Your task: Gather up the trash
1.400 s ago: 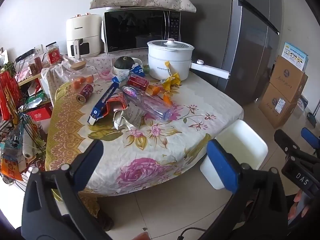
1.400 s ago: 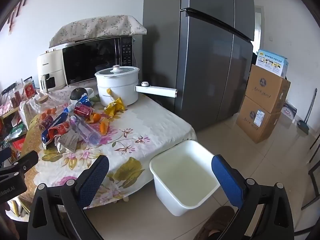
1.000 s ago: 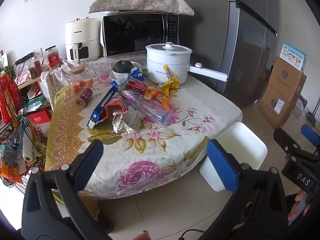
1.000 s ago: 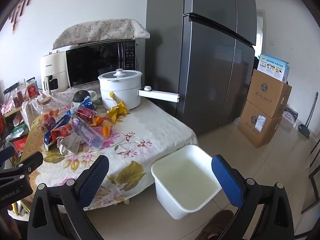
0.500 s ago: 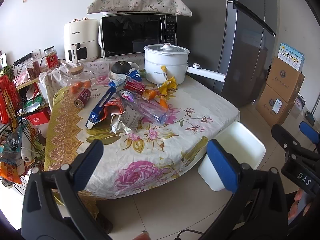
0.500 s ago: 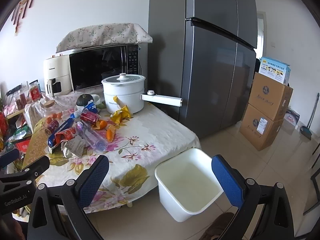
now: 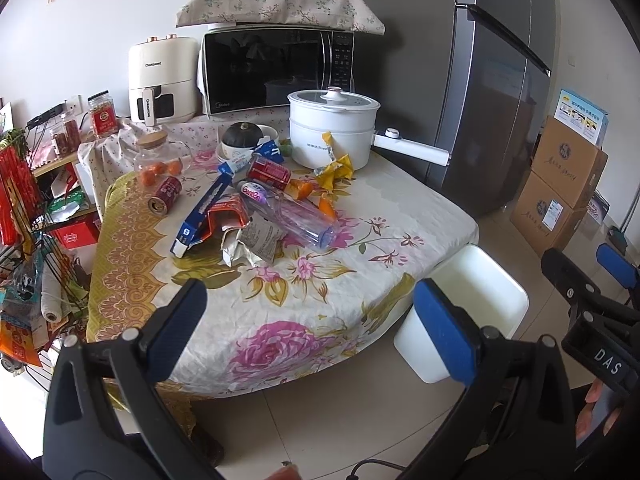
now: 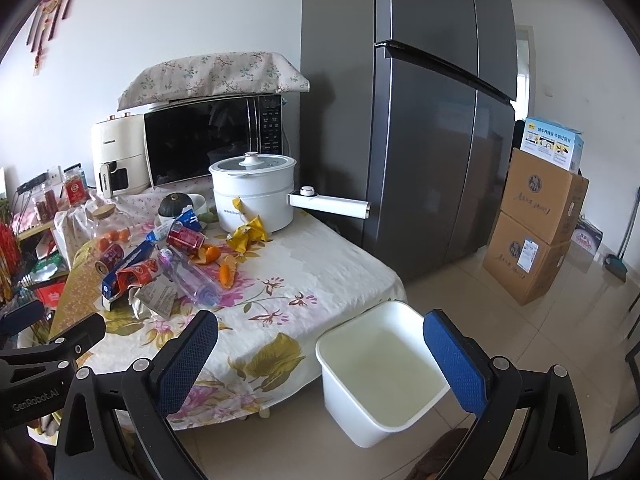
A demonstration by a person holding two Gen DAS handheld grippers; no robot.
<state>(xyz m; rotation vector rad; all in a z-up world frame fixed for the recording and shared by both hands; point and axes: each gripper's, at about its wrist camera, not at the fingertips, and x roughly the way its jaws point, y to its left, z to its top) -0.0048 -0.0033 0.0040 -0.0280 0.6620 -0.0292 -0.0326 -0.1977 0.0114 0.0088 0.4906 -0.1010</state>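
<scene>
- Lifting slightly over the last second or so, both cameras now show more wall above the microwave, while the table has slid lower in view; no trash is picked yet, so collecting has not begun.
- Left claw hangs before the table's near edge, jaws wide apart and empty, aimed toward 12 o'clock.
- Right claw is likewise spread and empty, with the white bin on the floor between its fingers in view.
- Table carries the trash at 11 o'clock: crumpled wrapper, plastic bottle, blue carton, red can, yellow wrapper.
</scene>
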